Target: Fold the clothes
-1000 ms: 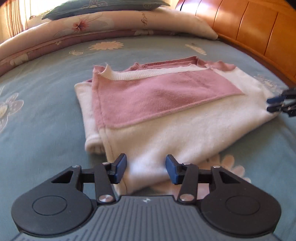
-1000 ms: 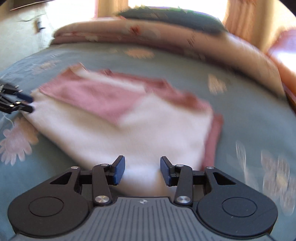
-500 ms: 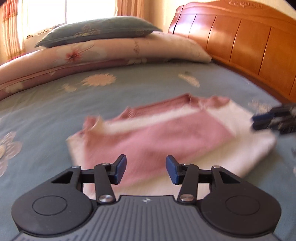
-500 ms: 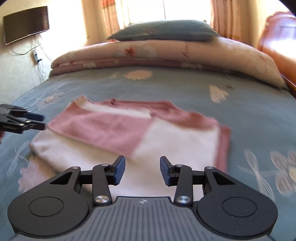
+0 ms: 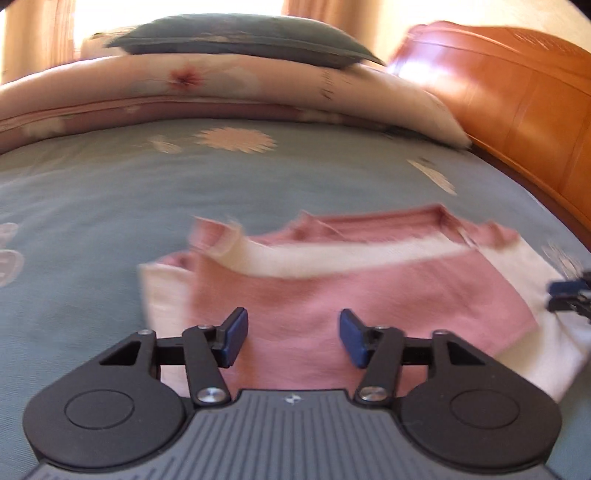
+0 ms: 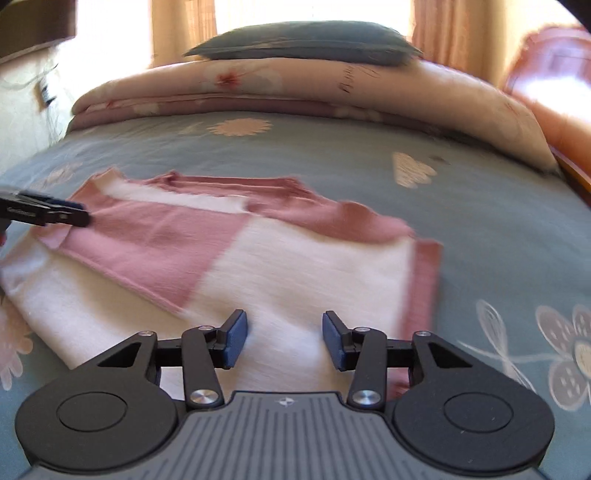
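While sunlit curtains [image 6: 184, 33] glow behind it, the bed [image 6: 332, 177] carries a blue-grey floral cover, with a rolled quilt [image 6: 295, 88] and dark pillow [image 6: 303, 44] at its far end and a wooden headboard [image 5: 517, 92] to the right; no containers show. On the bed's middle lies the folded pink-and-cream sweater [image 6: 258, 258]. Above the sweater, the left gripper [image 5: 293, 332] and right gripper [image 6: 284, 338] both have jaws part-open and opening, holding nothing

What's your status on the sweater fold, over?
Left hand-held gripper and right hand-held gripper both opening, nothing between the jaws. Pink-and-white sweater lies folded flat on the blue bedspread. Nothing in the way.
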